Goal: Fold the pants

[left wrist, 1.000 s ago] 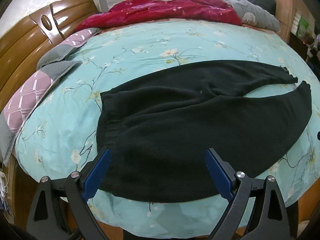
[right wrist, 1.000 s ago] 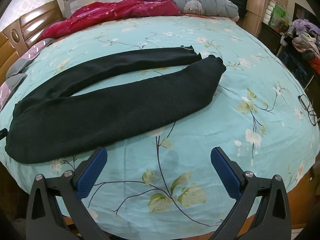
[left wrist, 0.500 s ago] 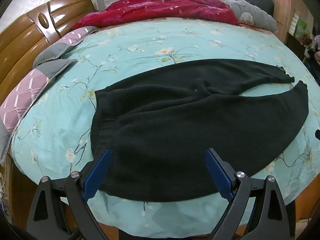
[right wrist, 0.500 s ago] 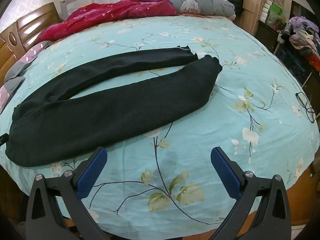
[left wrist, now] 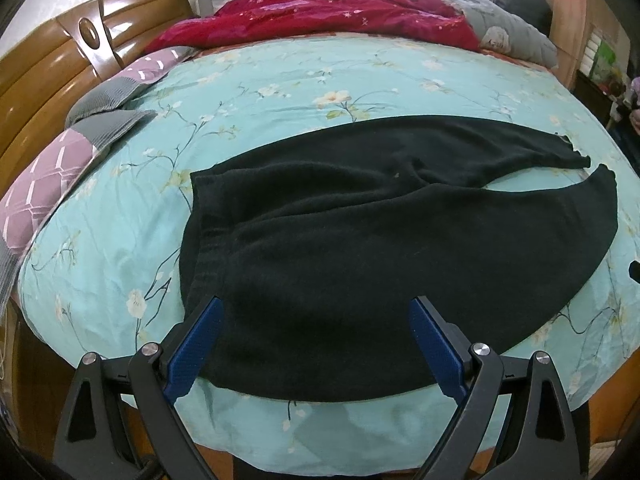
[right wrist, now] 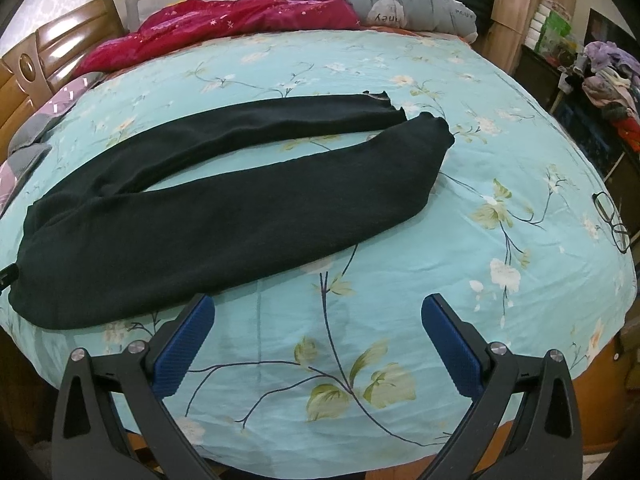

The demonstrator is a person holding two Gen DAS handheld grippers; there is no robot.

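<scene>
Where the bed (left wrist: 280, 92) meets the wooden headboard (left wrist: 48, 68), two purple-and-grey pillows (left wrist: 48, 168) lie at the left edge, and a red quilt (left wrist: 328, 16) with a grey pillow (right wrist: 404, 8) is heaped along the far side. A pair of glasses (right wrist: 612, 220) rests on the floral sheet near the right edge. Nothing covers the pants (left wrist: 380, 248) — black, knit, spread flat across the near half of the bed, waistband left, legs parted and running right. The left hand-held gripper (left wrist: 316, 344) hangs wide apart over the waist; the right hand-held gripper (right wrist: 318, 340) stands wide over bare sheet, beside the nearer leg.
</scene>
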